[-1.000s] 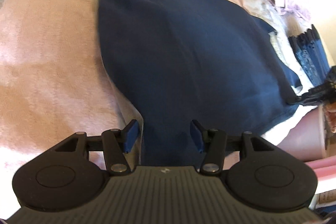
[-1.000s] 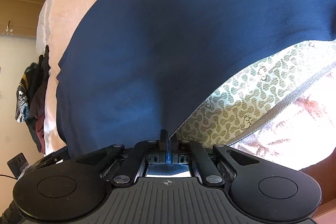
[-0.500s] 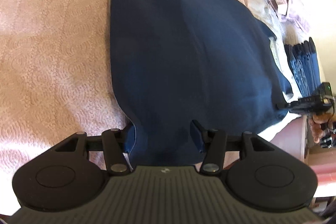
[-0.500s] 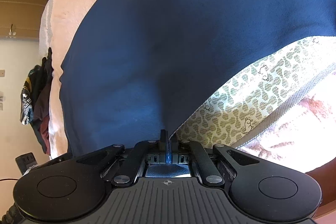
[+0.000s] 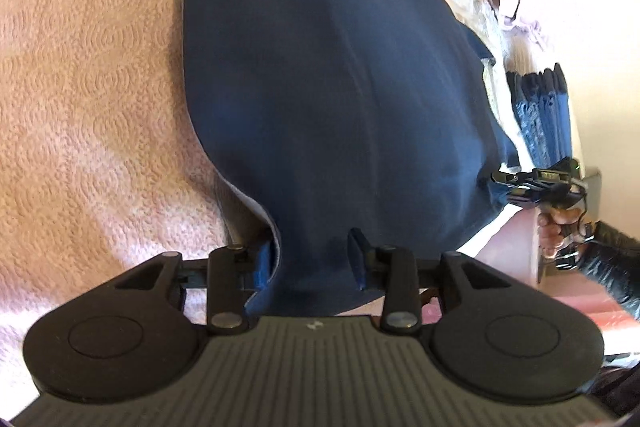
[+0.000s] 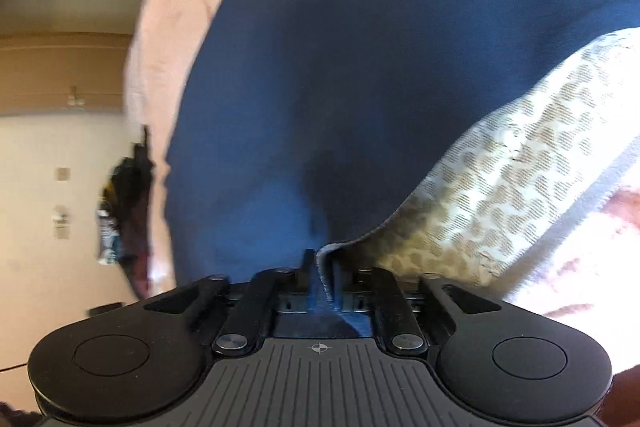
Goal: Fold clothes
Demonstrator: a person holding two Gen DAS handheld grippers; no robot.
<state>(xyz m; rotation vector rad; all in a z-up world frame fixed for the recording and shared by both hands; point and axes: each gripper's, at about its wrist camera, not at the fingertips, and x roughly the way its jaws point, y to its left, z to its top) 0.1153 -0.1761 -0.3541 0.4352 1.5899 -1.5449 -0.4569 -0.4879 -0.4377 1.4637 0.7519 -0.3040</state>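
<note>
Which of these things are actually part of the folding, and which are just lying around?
Part of the job:
- navy garment
- left gripper, jaws just closing, cloth between them
- right gripper, jaws just opening, cloth between them

Just lying about:
- pink bedspread
- patterned sheet
- pleated blue cloth
- hanging clothes

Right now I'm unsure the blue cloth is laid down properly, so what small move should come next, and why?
Probably draw both grippers straight back. The blue cloth lies spread on the pink bedspread. The right gripper has just been opening, and the left gripper, just been closing, stands apart around the cloth's near edge; neither visibly pinches it.
</note>
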